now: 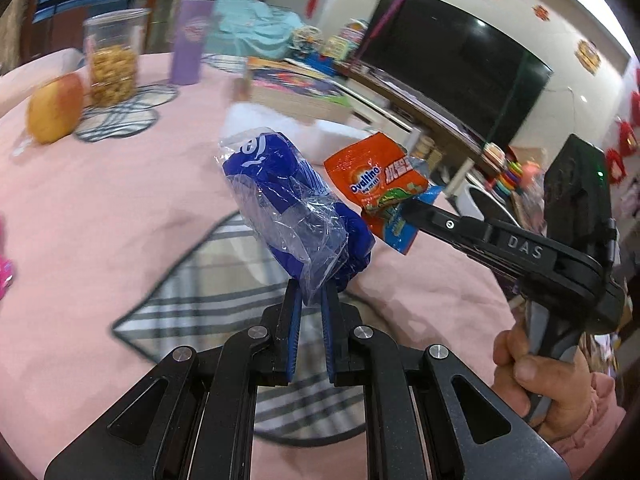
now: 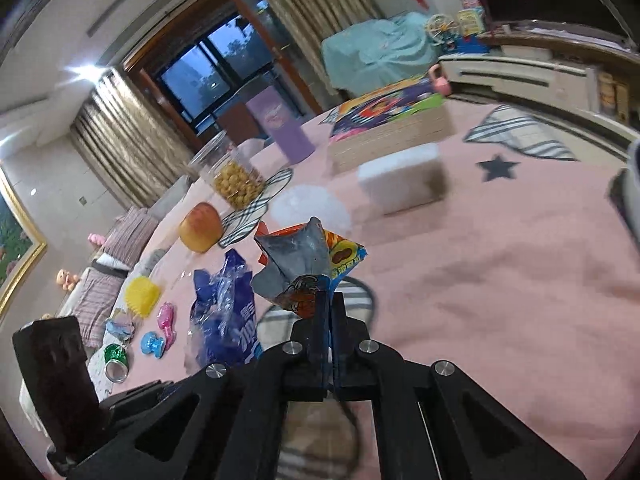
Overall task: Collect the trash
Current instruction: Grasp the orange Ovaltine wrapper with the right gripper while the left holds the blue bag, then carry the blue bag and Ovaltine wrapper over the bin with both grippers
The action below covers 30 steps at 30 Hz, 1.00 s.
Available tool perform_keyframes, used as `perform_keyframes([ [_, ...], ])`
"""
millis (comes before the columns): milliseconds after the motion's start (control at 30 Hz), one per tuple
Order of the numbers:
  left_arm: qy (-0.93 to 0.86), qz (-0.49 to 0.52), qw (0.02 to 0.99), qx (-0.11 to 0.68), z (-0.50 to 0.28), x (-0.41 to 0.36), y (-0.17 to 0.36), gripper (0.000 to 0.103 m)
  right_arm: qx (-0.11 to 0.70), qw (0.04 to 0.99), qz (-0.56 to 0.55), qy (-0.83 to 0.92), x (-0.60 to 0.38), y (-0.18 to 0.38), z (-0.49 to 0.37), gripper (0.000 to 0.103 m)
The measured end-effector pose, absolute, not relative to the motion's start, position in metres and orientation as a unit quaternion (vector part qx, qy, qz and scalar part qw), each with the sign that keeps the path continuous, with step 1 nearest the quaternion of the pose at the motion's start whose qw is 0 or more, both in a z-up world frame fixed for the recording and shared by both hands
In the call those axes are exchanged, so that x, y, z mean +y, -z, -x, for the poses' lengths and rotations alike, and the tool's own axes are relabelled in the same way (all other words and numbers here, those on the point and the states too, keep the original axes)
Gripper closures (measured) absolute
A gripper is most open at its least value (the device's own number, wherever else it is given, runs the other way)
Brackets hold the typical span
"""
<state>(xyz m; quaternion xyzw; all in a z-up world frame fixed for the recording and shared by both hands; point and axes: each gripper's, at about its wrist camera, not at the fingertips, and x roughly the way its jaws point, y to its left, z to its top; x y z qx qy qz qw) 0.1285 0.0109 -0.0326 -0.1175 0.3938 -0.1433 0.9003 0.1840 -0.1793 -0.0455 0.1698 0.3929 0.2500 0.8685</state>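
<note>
My left gripper (image 1: pixel 311 294) is shut on a crumpled blue and clear plastic wrapper (image 1: pixel 294 204) and holds it above the pink tablecloth (image 1: pixel 100 208). The same wrapper shows at lower left in the right wrist view (image 2: pixel 224 316). My right gripper (image 2: pixel 329 296) is shut on an orange Ovaltine snack packet (image 2: pixel 310 268), held above the table. In the left wrist view that packet (image 1: pixel 380 180) hangs from the right gripper (image 1: pixel 404 210) just right of the blue wrapper. A crushed green can (image 2: pixel 116 362) lies near the table's left edge.
An apple (image 1: pixel 54 108), a jar of snacks (image 1: pixel 112 60) and a purple tumbler (image 1: pixel 190 40) stand at the far side. A white box (image 2: pixel 400 180) and a colourful box (image 2: pixel 388 124) sit mid-table. Small toys (image 2: pixel 154 320) lie near the can. A TV (image 1: pixel 460 60) stands beyond.
</note>
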Motion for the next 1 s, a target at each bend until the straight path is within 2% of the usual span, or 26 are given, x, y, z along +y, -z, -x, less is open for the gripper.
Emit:
perform_keyframes([
  [533, 0.246, 0.032, 0.885, 0.393, -0.148, -0.122, 0.014, 0.094, 0.355, 0.896, -0.215, -0.156, -0.306, 0.026, -0.148, 0.102],
  [1000, 0.292, -0.009, 0.875, 0.385, -0.159, -0.201, 0.002, 0.094, 0.321, 0.909, -0.251, -0.084, -0.393, 0.016, -0.134, 0.102],
])
